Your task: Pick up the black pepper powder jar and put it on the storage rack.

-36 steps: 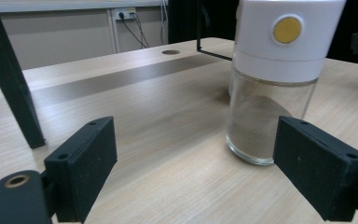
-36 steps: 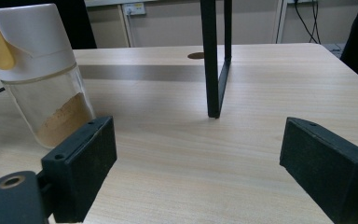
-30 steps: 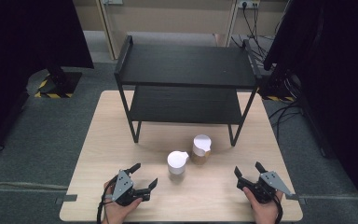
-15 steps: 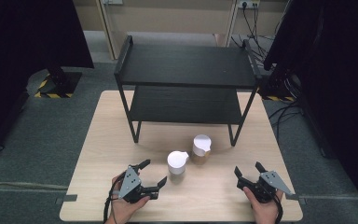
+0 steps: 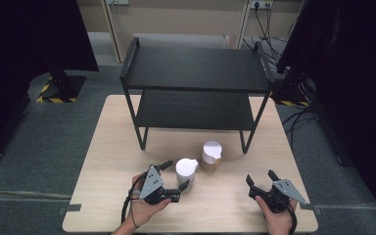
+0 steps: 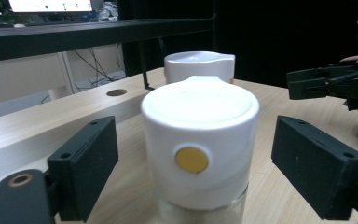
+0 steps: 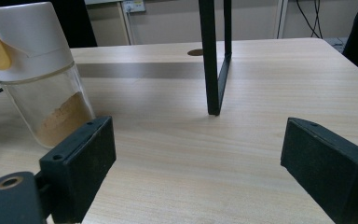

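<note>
Risk: we judge the near white-capped glass spice jar (image 5: 186,171), standing on the pale wooden table (image 5: 107,147) before the black two-tier metal rack (image 5: 196,68), may tip against the second jar (image 5: 211,155) if we close off-centre.
Left gripper (image 5: 175,175): released, jaws straddling the near jar untouched.
Right gripper (image 5: 261,178): released, resting apart.

both hand-held grippers (image 5: 175,175) (image 5: 261,178) gape wide, low.

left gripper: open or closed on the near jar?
Open. The left gripper has its fingers spread either side of the white-capped jar, gaps visible on both sides.
</note>
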The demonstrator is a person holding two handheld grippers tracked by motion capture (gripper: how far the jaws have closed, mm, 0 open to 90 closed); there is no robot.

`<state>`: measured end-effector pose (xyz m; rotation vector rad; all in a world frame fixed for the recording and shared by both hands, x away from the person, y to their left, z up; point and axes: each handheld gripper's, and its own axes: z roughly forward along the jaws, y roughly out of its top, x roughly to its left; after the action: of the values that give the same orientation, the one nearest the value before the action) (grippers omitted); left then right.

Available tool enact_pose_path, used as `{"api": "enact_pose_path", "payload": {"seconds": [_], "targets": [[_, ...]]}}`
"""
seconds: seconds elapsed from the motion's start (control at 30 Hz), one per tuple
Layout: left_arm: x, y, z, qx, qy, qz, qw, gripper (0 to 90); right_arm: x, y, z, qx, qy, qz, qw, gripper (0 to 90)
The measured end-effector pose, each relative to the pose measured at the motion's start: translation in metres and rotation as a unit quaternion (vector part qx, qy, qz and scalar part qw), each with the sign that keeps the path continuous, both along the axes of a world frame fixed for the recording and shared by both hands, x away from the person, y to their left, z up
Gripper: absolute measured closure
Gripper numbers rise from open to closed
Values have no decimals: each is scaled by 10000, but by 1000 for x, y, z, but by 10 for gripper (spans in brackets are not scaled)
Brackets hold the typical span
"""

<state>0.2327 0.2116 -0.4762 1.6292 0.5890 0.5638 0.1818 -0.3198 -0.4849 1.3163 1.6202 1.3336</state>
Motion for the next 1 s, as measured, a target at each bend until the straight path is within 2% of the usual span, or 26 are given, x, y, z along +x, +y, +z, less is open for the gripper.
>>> {"api": "enact_pose_path", "payload": {"seconds": [0.13,0.4,0.57,0.7,1.0], "targets": [[5,-5,0,-31,11,-23,10000,172,0,0,0,1,2,-1,10000,104],[12,-11,-1,35,-2,-66,10000,242,0,0,0,-1,14,9,10000,103],[11,-13,-4,45,-14,-38,10000,294,0,0,0,-4,8,12,10000,103],[10,-14,-6,-31,-2,-11,10000,303,1,0,0,-3,17,11,10000,101],[4,-20,1,180,-59,42,9998,308,0,0,0,10,3,1,10000,99]]}}
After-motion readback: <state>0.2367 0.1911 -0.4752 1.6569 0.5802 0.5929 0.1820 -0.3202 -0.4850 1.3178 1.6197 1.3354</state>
